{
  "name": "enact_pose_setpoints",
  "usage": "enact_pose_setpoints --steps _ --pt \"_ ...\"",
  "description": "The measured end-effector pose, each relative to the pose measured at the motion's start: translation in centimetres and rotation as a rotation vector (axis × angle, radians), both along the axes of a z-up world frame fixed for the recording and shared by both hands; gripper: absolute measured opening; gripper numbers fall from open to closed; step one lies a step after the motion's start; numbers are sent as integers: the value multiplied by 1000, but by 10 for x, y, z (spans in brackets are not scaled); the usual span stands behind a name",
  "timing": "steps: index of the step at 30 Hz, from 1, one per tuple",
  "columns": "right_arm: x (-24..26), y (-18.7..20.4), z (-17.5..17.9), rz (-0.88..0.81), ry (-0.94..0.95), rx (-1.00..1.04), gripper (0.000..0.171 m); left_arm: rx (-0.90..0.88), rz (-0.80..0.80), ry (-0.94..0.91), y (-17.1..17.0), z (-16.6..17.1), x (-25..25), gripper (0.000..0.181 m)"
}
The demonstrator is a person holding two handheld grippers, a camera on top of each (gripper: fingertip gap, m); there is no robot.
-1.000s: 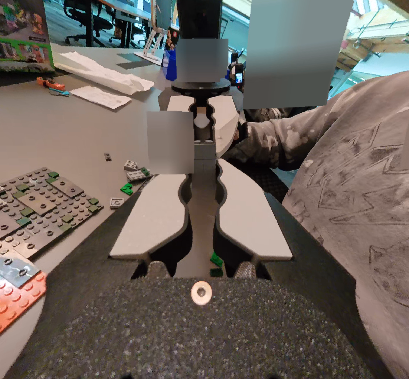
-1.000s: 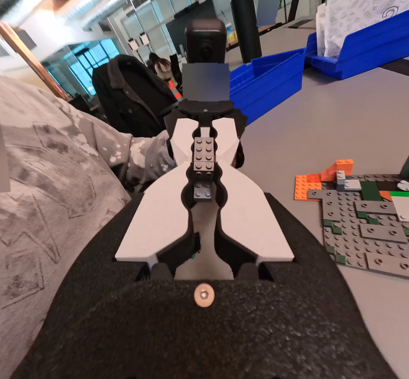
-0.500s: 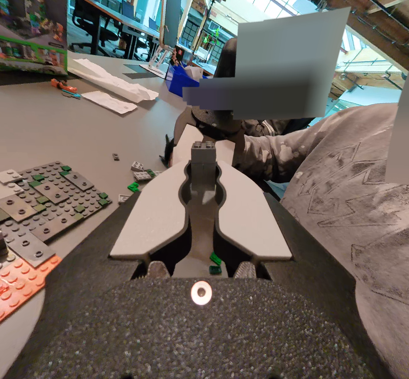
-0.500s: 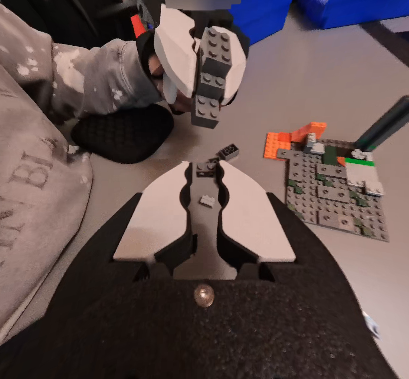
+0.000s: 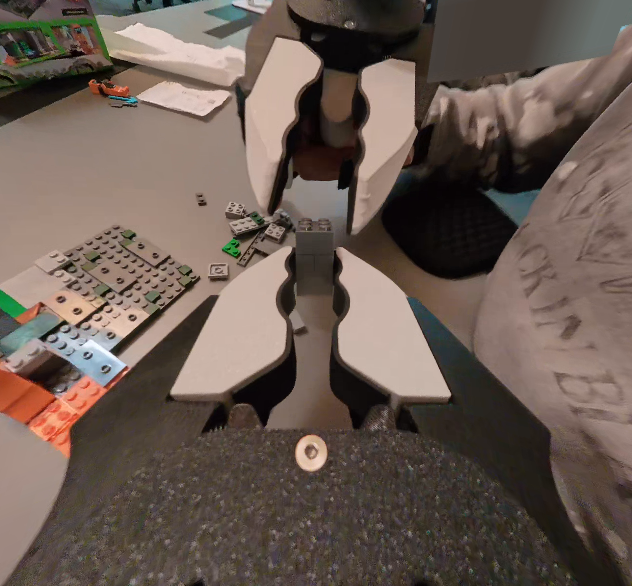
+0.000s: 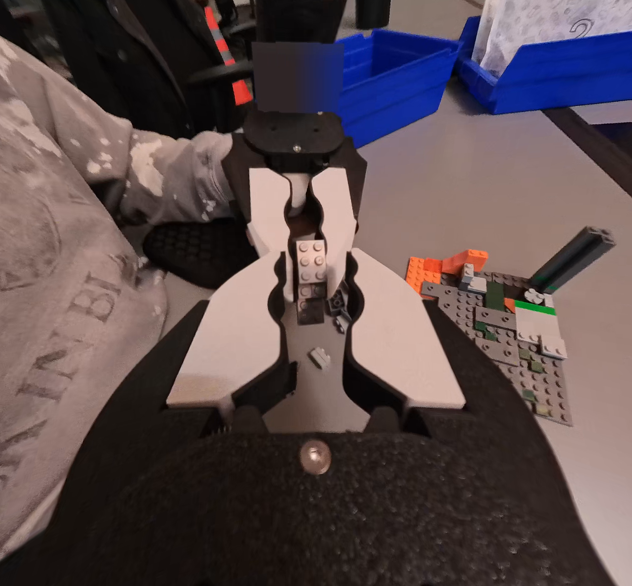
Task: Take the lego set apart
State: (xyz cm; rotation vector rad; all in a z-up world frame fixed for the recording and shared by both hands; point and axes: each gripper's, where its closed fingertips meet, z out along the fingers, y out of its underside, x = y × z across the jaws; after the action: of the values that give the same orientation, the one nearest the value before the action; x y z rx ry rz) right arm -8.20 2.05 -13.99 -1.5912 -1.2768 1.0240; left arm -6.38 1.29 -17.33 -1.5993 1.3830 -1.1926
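Holding the grey brick stack (image 5: pixel 314 258) clamped in our left gripper (image 5: pixel 314 274) above the counter (image 5: pixel 102 176); right gripper (image 5: pixel 309 224) spread empty. We'd re-grip the top brick squarely, then bend, not pull.

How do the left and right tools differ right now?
Left tool is shut on the grey brick stack; right tool is open, holding nothing. Left tool clamps the stack's lower part; right tool's tips sit beside its studded end. Both have white fingers.
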Motion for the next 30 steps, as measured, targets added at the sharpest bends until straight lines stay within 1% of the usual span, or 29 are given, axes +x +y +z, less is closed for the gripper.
enact_pose_setpoints --steps 1,4,7,11,15,18,19,20,21,22,24,27,28,30 --pt "-2 -2 -4 12 -22 12 32 30 1 21 -1 -3 1 18" --pt "-6 -7 -14 41 -71 50 18 77 1 64 -2 -9 2 18" --pt "-5 -6 -14 37 -72 66 17 92 5 58 -1 -9 2 18" --pt "1 -3 6 43 94 -47 16 1 0 -67 0 16 1 19" --pt "4 -1 12 55 180 -122 16 -32 -3 -111 1 23 3 19" --pt "6 0 19 56 224 -137 16 -38 -1 -141 2 29 3 19" --pt "12 4 27 37 272 -141 16 -44 1 -125 3 27 0 19" --pt "27 14 42 2 354 -156 16 -44 38 -135 11 24 -8 19" --pt "45 24 52 -34 384 -146 16 -92 62 -179 17 27 -19 19" --pt "56 28 52 -64 349 -94 16 -131 77 -212 22 32 -27 19" --pt "49 19 33 -55 211 -52 16 -120 85 -242 27 40 -30 19" --pt "28 8 -26 -17 -92 7 17 -123 31 -267 23 46 -22 18" --pt "23 5 -38 0 -142 15 17 -133 29 -272 23 44 -20 18" --pt "14 2 -49 14 -156 12 17 -162 18 -294 21 41 -20 18"
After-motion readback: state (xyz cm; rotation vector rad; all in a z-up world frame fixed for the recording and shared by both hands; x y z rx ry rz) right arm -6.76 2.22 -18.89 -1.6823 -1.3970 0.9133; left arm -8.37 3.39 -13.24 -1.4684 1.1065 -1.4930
